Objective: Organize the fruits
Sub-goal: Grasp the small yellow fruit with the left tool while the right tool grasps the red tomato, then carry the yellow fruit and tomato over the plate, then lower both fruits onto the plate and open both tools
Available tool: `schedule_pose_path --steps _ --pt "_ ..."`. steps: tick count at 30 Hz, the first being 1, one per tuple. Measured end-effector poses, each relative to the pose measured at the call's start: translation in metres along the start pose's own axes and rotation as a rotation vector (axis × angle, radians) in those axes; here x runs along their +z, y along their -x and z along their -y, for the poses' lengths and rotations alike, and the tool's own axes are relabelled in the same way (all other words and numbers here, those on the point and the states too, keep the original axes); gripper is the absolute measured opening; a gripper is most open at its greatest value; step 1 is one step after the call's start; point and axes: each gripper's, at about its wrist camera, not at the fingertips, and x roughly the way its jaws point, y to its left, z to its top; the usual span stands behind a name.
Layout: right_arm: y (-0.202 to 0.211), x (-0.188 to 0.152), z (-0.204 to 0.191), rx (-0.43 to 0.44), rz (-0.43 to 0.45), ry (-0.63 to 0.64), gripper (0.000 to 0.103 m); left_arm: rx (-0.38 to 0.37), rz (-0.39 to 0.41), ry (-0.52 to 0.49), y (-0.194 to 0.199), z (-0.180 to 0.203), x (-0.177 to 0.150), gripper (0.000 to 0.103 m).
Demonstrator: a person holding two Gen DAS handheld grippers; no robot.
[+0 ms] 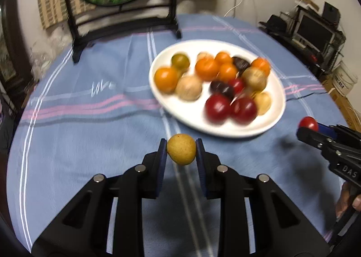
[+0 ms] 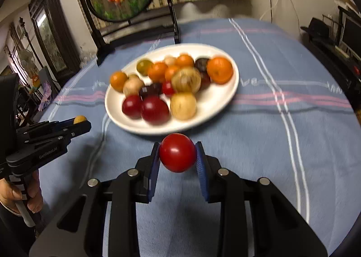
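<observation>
Left gripper clamps yellow fruit, right gripper — red fruit, both near full plate

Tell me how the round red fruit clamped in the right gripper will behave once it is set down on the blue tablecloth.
The glossy round red fruit would probably roll on the flat blue tablecloth, having no flat side. Its shiny skin suggests it could slip between the right gripper pads, which touch only its sides. It seems firm: no denting shows.

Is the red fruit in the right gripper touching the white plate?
Apart. In the right wrist view the red fruit is pinched between the right gripper fingers, above the blue cloth, short of the white plate rim.
</observation>
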Motion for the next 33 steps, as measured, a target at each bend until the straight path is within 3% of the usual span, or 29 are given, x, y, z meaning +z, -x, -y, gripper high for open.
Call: schedule_pose_path --steps 11,17,25,26,27,28,29,30,33 --pt "-0.015 0.060 -0.013 0.016 0.070 0.089 0.031 -0.021 0.037 0.005 -0.015 0.020 0.066 0.026" --pt "-0.058 0.093 -0.004 0.027 0.043 0.051 0.031 0.014 0.009 -0.004 -0.057 0.027 0.094 0.026" --pt "-0.096 0.104 0.010 0.021 -0.022 -0.019 0.034 0.043 -0.030 0.024 -0.089 0.022 0.103 0.026" --pt "-0.095 0.104 0.010 0.007 -0.014 -0.019 0.037 0.066 -0.035 0.014 -0.091 0.023 0.102 0.030" --pt "-0.093 0.104 0.010 -0.001 -0.005 -0.019 0.051 0.075 -0.037 0.012 -0.092 0.023 0.102 0.041" --pt "-0.087 0.103 0.010 -0.019 0.024 -0.019 0.055 0.077 -0.029 0.015 -0.090 0.022 0.102 0.044" --pt "-0.082 0.103 0.012 -0.024 0.046 -0.019 0.059 0.083 -0.014 0.020 -0.086 0.021 0.101 0.054" --pt "-0.077 0.103 0.012 -0.023 0.067 -0.018 0.061 0.088 -0.003 0.023 -0.082 0.020 0.101 0.064" --pt "-0.066 0.100 0.011 -0.013 0.071 -0.012 0.061 0.094 0.027 0.034 -0.067 0.017 0.098 0.069"
